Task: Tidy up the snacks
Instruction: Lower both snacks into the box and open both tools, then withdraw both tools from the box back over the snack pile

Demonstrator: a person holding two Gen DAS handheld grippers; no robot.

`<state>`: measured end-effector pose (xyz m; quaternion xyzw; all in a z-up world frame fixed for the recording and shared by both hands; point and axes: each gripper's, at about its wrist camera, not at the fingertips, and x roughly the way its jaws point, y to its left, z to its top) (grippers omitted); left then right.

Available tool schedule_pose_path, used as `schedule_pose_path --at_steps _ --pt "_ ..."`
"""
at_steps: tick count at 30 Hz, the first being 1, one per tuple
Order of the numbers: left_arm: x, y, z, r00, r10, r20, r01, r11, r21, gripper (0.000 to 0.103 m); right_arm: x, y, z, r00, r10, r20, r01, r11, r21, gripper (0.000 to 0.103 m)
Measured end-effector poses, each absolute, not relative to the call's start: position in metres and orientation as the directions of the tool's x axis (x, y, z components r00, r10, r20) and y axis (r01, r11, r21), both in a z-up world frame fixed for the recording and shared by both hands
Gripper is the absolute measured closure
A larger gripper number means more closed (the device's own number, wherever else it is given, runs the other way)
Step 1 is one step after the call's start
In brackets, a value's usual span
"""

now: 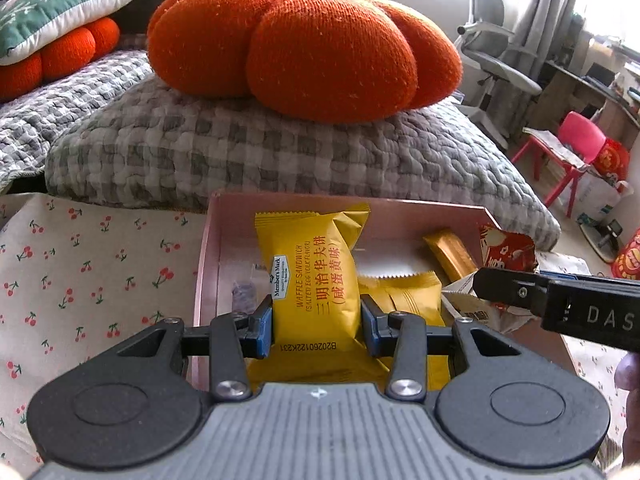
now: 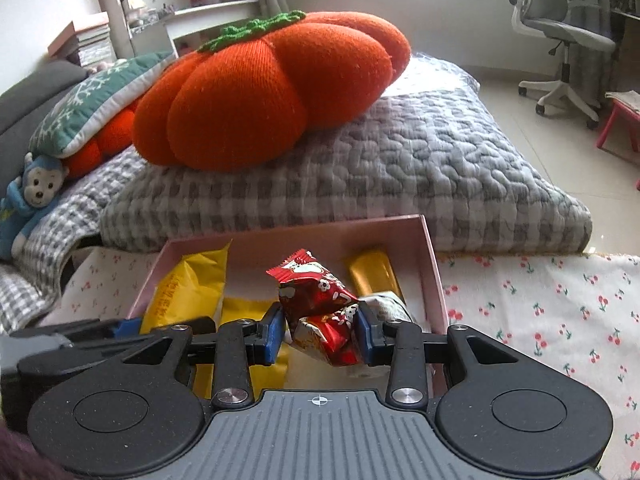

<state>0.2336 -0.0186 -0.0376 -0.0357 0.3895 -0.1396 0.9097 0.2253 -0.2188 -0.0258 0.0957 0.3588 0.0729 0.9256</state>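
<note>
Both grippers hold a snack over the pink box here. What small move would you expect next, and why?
Probably open the left gripper and let the yellow waffle sandwich packet drop. It is clamped between the blue pads and already hangs over the pink box, above another yellow packet. The right gripper, shut on the red candy wrapper, could release likewise.

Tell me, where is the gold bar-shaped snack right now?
The gold bar snack leans in the pink box's far right corner, behind the red wrapper.
</note>
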Motion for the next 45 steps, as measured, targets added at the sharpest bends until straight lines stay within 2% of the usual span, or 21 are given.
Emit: schedule_pose_path --at_steps 11,19,20,21,29,32,34,45 --pt "0.240 -0.022 -0.035 0.671 -0.278 -0.687 0.237 0.959 -0.158 0.064 0.237 -0.222 -0.022 0.737 0.210 -0.642 -0.039 0.962 0.270 0.066" --pt "0.239 -0.017 -0.036 0.671 -0.286 -0.685 0.216 0.958 -0.188 0.061 0.235 -0.221 -0.022 0.729 0.229 -0.646 -0.042 0.956 0.292 0.065" --pt "0.239 -0.017 -0.035 0.670 -0.285 -0.685 0.216 0.958 -0.187 0.060 0.234 -0.221 -0.022 0.728 0.229 -0.646 -0.042 0.956 0.292 0.064" --pt "0.238 -0.017 -0.034 0.671 -0.285 -0.684 0.218 0.958 -0.184 0.059 0.234 -0.221 -0.022 0.726 0.230 -0.647 -0.042 0.955 0.293 0.059" --pt "0.227 -0.020 -0.025 0.682 -0.280 -0.676 0.251 0.957 -0.143 0.045 0.224 -0.222 -0.014 0.733 0.219 -0.644 -0.033 0.957 0.288 0.049" --pt "0.222 -0.019 -0.020 0.684 -0.280 -0.673 0.253 0.957 -0.141 0.038 0.219 -0.224 -0.007 0.737 0.215 -0.641 -0.029 0.957 0.287 0.044" --pt "0.218 -0.019 -0.016 0.686 -0.280 -0.671 0.254 0.957 -0.140 0.035 0.214 -0.227 -0.002 0.742 0.212 -0.637 -0.025 0.957 0.289 0.036" --pt "0.183 -0.015 -0.001 0.684 -0.293 -0.669 0.286 0.950 -0.124 0.015 0.172 -0.246 0.019 0.762 0.212 -0.612 -0.029 0.955 0.294 0.020"
